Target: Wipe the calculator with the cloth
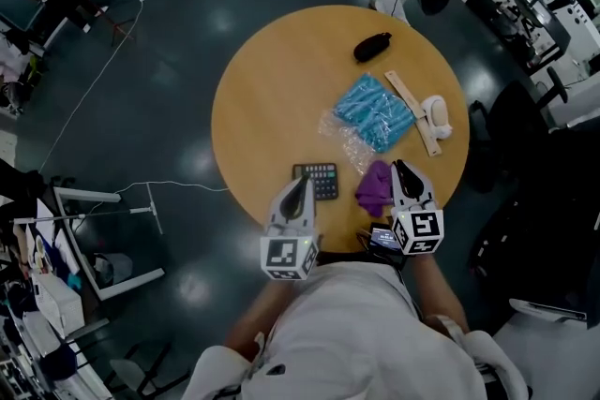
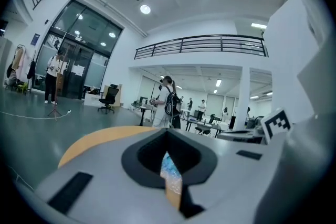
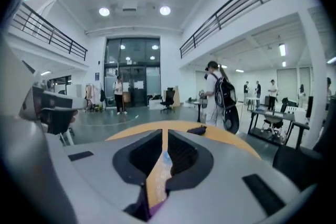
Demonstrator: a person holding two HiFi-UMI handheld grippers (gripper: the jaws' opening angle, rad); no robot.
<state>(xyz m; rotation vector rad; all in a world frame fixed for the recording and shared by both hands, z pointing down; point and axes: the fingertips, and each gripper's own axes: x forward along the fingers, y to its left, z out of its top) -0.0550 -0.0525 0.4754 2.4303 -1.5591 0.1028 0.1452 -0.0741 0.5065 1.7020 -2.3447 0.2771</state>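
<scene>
**A:** Calculator, where and which way?

**B:** The calculator (image 1: pixel 323 181) lies flat, keys up, close to the near rim of the round table (image 1: pixel 272 89), right in front of the person. Its edges sit roughly square to that rim. The part that shows is wider than it is deep, so the long axis seems to run side to side (its left end is under the left gripper (image 1: pixel 302 177), so not certain). Display end: can't tell.

**A:** Cloth?

**B:** The purple cloth (image 1: pixel 374 188) is bunched on the table just right of the calculator, beside the right gripper (image 1: pixel 401 166).

**A:** Tongs?

**B:** Left gripper: jaws meet at the tips with nothing in them. It's over the calculator's left part; contact unclear. Right gripper: jaws a thin slit apart with nothing pinched, and tabletop shows through.

**A:** Room to move?

**B:** The table's left and far-left are bare. The right side is crowded: blue packet (image 1: pixel 375 111), wooden strip (image 1: pixel 412 111), white object (image 1: pixel 437 117), and a black pouch (image 1: pixel 372 46) farther back. There's little margin toward the near rim.
</scene>
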